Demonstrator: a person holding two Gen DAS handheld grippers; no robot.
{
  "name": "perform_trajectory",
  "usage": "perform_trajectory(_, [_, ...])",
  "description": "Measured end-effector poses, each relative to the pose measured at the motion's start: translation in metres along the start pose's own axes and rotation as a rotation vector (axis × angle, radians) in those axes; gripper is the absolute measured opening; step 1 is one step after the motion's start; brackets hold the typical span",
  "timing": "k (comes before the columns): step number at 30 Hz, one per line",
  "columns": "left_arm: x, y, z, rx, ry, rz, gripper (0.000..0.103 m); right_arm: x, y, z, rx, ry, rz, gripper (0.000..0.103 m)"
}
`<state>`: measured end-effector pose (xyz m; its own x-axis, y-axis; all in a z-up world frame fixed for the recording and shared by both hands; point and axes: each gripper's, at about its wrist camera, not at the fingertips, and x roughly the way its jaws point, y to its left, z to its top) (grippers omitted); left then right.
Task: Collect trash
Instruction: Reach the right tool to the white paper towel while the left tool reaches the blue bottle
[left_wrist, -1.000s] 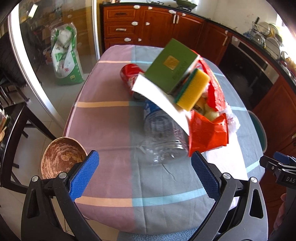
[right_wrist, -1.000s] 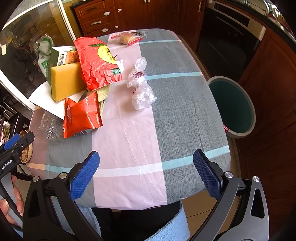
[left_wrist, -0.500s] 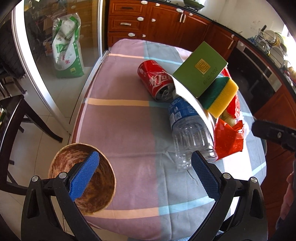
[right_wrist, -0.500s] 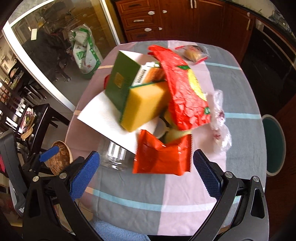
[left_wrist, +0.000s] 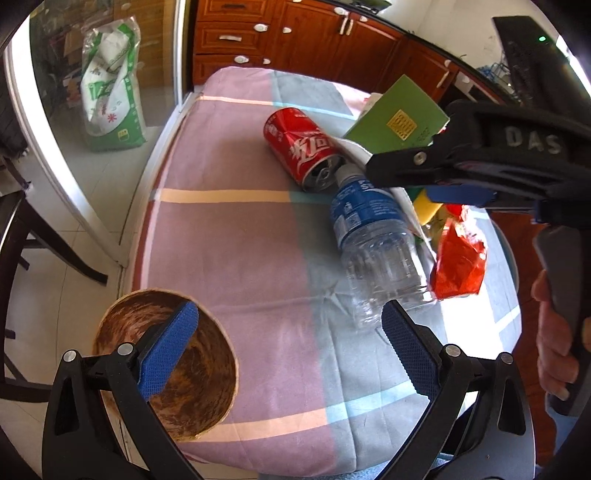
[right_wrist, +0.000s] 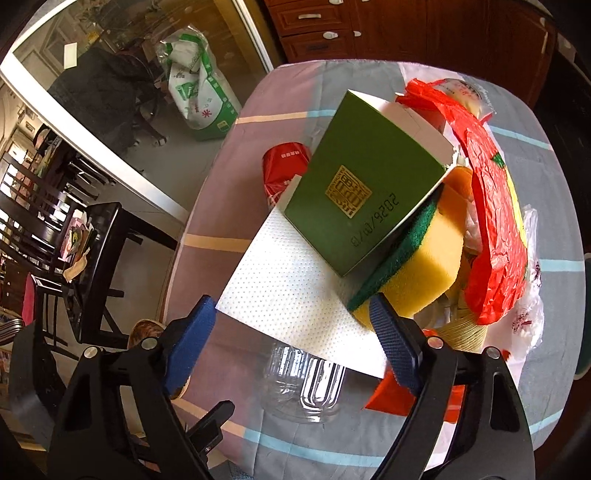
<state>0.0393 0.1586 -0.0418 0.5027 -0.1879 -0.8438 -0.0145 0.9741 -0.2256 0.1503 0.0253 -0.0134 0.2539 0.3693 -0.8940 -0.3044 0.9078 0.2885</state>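
Note:
A trash pile lies on the checked tablecloth (left_wrist: 236, 251): a red soda can (left_wrist: 301, 147) on its side, a clear plastic bottle (left_wrist: 373, 236) with a blue label, a green carton (right_wrist: 365, 195), a yellow sponge (right_wrist: 421, 273), a white paper towel (right_wrist: 295, 291), and red wrappers (right_wrist: 495, 236). My left gripper (left_wrist: 288, 350) is open and empty above the table's near edge. My right gripper (right_wrist: 295, 339) is open and empty, low over the paper towel and the bottle (right_wrist: 306, 384). The right gripper's body (left_wrist: 480, 158) crosses the left wrist view above the pile.
A brown woven basket (left_wrist: 166, 365) stands on the floor off the table's near left corner. A glass door and a green-white sack (left_wrist: 110, 92) are to the left. Dark chairs (right_wrist: 92, 258) stand left of the table. Wooden cabinets (left_wrist: 295, 33) line the back.
The right gripper has swung left and closer over the pile, now entering the left wrist view. The left gripper has drawn back toward the basket side. Both stayed open.

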Motion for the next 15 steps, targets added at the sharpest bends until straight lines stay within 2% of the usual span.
perform_trajectory(9, [0.016, -0.010, 0.016, 0.045, 0.022, -0.056, 0.099, 0.008, -0.013, -0.002, 0.046, 0.043, 0.040, 0.079])
perform_trajectory(11, [0.021, -0.012, 0.017, 0.049, 0.034, -0.065, 0.099, 0.010, -0.012, -0.002, 0.026, 0.025, 0.017, 0.057])
perform_trajectory(15, [0.029, -0.012, 0.019, 0.033, 0.056, -0.094, 0.099, 0.022, -0.019, -0.004, 0.038, 0.059, 0.030, 0.045])
